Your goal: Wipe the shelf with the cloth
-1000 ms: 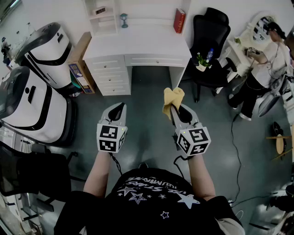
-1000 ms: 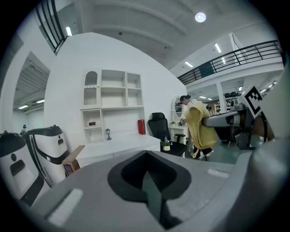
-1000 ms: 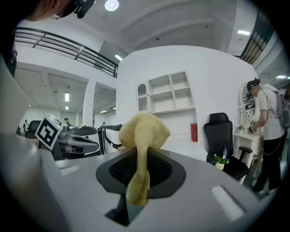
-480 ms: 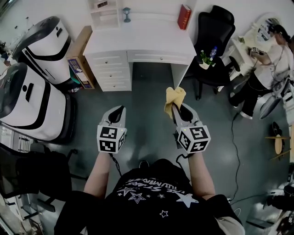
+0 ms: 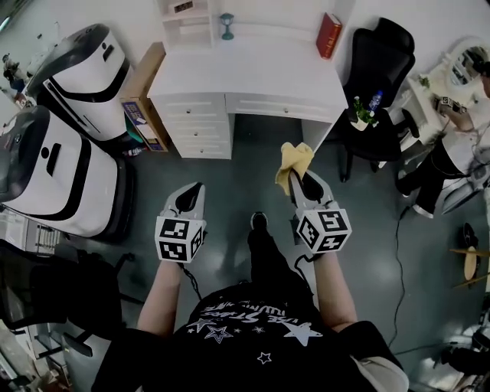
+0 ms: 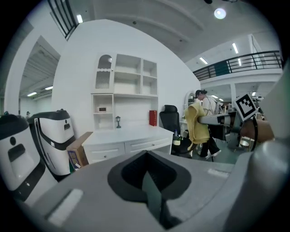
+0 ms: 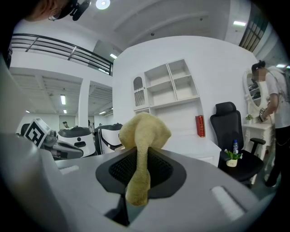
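A yellow cloth (image 5: 294, 161) sticks up out of my right gripper (image 5: 292, 178), whose jaws are shut on it; in the right gripper view the cloth (image 7: 142, 149) hangs bunched between the jaws. My left gripper (image 5: 193, 190) is shut with nothing in it, level with the right one above the grey floor. Ahead stands a white desk (image 5: 245, 76) with a white shelf unit (image 6: 127, 97) rising from its back. On the shelf sit a small clock (image 5: 183, 7), a little lamp (image 5: 227, 23) and a red book (image 5: 329, 35).
Two large white and black machines (image 5: 53, 138) stand at the left, with a cardboard box (image 5: 142, 96) beside the desk. A black office chair (image 5: 379, 92) holding a plant and bottle is at the right. A person (image 5: 452, 153) stands at the far right by a small table.
I have walked closer to the desk, which now sits lower and larger in the head view. Both grippers keep their pose, and one foot now shows between them.
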A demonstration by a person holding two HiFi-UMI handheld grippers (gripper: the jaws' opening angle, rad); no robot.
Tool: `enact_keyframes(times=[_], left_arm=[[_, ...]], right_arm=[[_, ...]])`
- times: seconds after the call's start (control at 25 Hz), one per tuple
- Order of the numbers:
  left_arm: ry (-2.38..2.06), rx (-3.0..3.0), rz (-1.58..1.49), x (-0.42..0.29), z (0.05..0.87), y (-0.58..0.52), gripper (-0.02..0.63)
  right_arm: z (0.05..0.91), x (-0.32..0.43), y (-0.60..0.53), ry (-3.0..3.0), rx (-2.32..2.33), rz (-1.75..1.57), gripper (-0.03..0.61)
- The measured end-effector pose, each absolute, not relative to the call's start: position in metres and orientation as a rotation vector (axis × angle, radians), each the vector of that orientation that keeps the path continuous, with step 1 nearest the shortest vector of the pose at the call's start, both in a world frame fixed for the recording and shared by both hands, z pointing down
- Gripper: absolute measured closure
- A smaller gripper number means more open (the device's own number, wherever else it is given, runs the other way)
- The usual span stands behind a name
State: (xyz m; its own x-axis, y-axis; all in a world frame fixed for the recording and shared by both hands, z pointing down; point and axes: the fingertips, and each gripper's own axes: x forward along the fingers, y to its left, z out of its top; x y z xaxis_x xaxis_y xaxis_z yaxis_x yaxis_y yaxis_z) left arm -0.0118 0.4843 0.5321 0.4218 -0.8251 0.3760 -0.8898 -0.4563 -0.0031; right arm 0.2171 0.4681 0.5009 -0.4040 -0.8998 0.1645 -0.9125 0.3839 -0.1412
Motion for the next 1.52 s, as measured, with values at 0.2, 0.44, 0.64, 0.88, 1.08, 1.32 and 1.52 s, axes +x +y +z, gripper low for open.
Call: enact_keyframes(times=[0.2,0.44,0.64,0.88,1.08,1.32,1.52], left_arm=[[-1.598,2.481,0.505,-0.019,0.515,0.407,0.612],[-1.635,2.409,0.519,-0.014,0.511,0.301,0.612],[-1.626,2.391,0.533,0.005,0.512,0.217,0.612],[-1.653,2.367,0.506,0.006,0.508,0.129,0.612],[-1.679,2.368,0.472,-0.006,0.494,0.077,0.612],[-1.669,2.367,0.433,-0.032,0.487,0.018,0.612],[-1.600,2.471,0.360,-0.048,0.469,-0.048,0.612]], right_arm=[[0.501,0.213,0.374,-2.621,1.635,0.341,0.492],[0.503,0.222,0.255,-2.635,1.577,0.381,0.492],[0.507,0.240,0.162,-2.635,1.574,0.432,0.492],[0.513,0.243,0.080,-2.644,1.548,0.445,0.492],[0.507,0.237,0.025,-2.651,1.556,0.450,0.492],[0.511,0.211,-0.019,-2.620,1.554,0.448,0.491],[0.500,0.200,-0.060,-2.548,1.690,0.386,0.491]])
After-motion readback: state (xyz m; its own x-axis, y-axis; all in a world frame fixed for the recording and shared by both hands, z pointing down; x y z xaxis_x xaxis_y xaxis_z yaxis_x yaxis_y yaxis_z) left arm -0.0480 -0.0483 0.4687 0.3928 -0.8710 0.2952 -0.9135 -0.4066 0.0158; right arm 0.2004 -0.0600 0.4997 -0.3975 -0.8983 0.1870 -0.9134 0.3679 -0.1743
